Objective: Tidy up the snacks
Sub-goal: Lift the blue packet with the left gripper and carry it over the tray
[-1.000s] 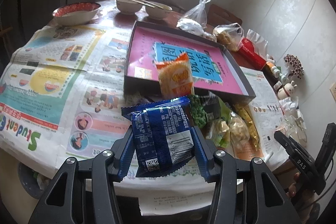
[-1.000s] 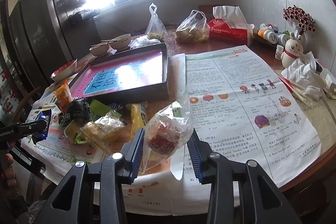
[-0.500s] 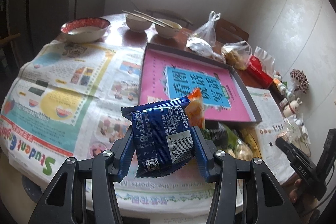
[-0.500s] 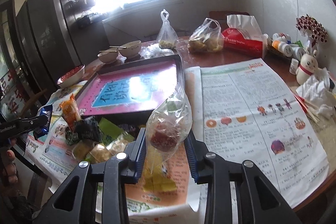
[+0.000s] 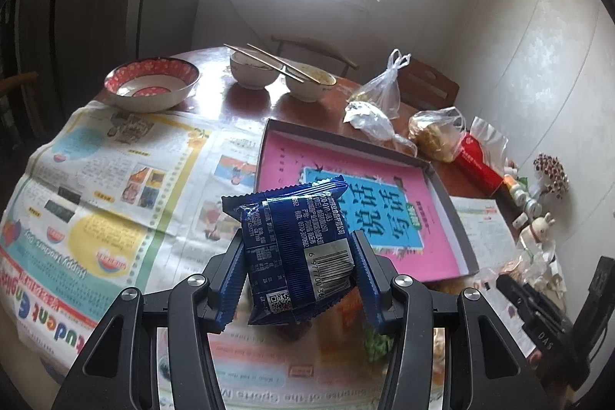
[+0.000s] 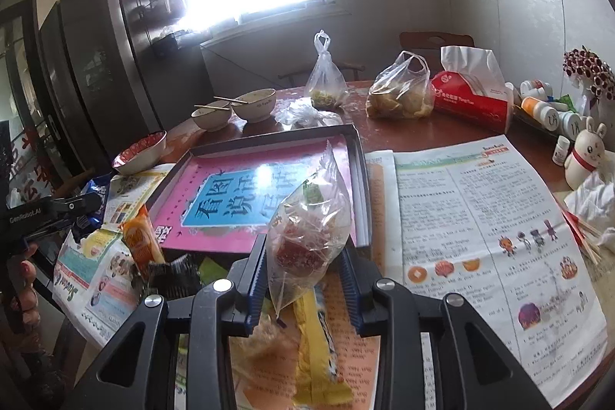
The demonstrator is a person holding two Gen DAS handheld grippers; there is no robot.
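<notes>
Newspaper covers the tabletop beside a pink-lined box. Left hand-held gripper is clamped on a blue snack packet, raised above the box's near corner. Right hand-held gripper pinches a clear snack bag over loose snacks.

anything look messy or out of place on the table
Yes. Loose snack packets lie jumbled in front of the pink-lined tray, which holds no snacks. Used bowls with chopsticks across them sit at the far side. Each gripper holds a snack: left a blue packet, right a clear bag.
</notes>
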